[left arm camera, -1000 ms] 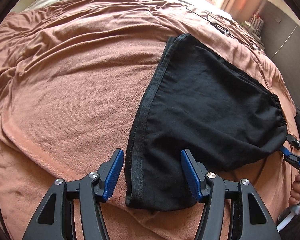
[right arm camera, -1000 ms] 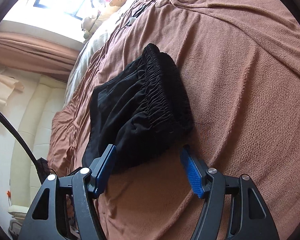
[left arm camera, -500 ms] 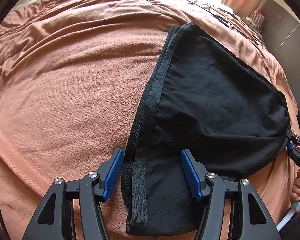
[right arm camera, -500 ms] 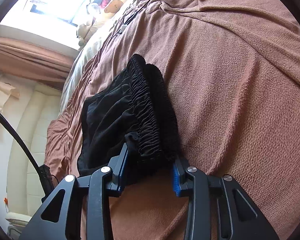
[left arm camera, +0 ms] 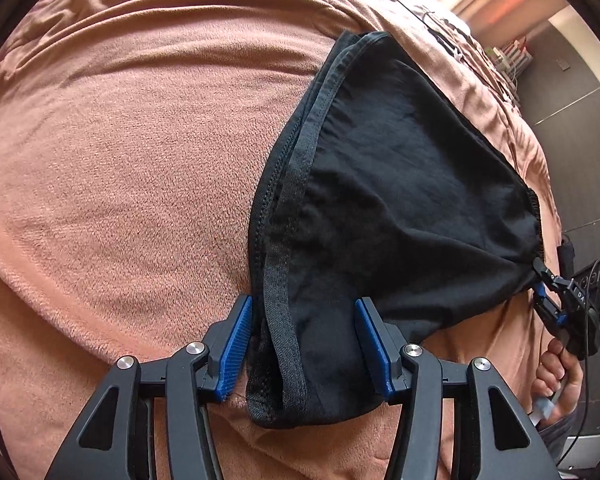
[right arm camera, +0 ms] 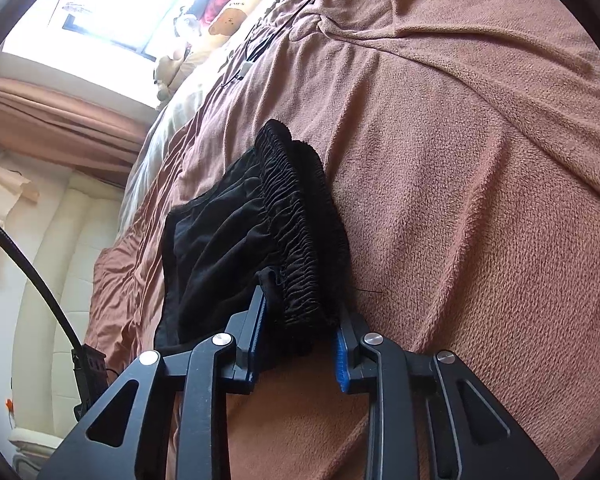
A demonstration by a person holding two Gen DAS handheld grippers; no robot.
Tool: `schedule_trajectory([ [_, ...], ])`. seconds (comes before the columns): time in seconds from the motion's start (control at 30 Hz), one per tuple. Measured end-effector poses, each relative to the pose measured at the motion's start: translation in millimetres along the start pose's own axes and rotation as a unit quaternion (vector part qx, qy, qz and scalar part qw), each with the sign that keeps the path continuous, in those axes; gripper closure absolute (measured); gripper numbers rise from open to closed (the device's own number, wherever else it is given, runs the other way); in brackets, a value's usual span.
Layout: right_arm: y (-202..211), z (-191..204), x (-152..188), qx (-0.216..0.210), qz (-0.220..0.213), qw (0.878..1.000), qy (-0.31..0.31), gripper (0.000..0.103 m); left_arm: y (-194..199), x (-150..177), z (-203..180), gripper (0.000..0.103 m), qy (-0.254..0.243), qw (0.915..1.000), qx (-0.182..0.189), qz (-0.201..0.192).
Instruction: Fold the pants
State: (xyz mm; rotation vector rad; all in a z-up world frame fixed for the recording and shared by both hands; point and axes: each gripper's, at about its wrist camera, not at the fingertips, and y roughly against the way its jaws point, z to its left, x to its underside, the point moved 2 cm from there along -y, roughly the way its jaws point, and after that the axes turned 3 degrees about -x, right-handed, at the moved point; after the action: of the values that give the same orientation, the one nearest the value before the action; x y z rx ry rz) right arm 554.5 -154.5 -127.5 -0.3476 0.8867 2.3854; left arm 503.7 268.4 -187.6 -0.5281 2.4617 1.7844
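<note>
Black pants (left arm camera: 388, 208) lie folded on a brown blanket (left arm camera: 120, 184). My left gripper (left arm camera: 304, 324) has its blue pads on either side of the hem corner, closing around the cloth with a gap still left. My right gripper (right arm camera: 300, 320) is shut on the bunched elastic waistband (right arm camera: 300, 216) at its near corner. The right gripper also shows in the left wrist view (left arm camera: 548, 292), pinching the waistband corner at the far right.
The brown blanket (right arm camera: 480, 184) covers the whole bed, with wrinkles at the far side. Cables (left arm camera: 440, 28) lie on the bed near the pillows (right arm camera: 236, 12). A curtain (right arm camera: 60, 120) and a cream headboard (right arm camera: 44, 280) stand at the left.
The left gripper moved forward over the hem corner and its jaws narrowed around it. The right gripper closed on the waistband corner and stays shut.
</note>
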Motion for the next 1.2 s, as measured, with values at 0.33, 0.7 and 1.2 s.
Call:
schedule_trajectory([
  [0.33,8.1,6.6,-1.5,-0.019,-0.003,1.0,0.011,0.081,17.5,8.3,-1.0,0.098,0.014,0.9996,0.009,-0.024],
  [0.7,29.0,15.8,12.3,-0.023,0.003,0.999,0.035,0.082,71.0,51.1,-4.4,0.098,0.027,0.9981,0.031,-0.047],
  [1.2,66.9,22.4,52.9,-0.017,0.042,0.996,0.075,0.082,106.0,150.6,6.8,0.098,0.071,0.9942,0.05,-0.065],
])
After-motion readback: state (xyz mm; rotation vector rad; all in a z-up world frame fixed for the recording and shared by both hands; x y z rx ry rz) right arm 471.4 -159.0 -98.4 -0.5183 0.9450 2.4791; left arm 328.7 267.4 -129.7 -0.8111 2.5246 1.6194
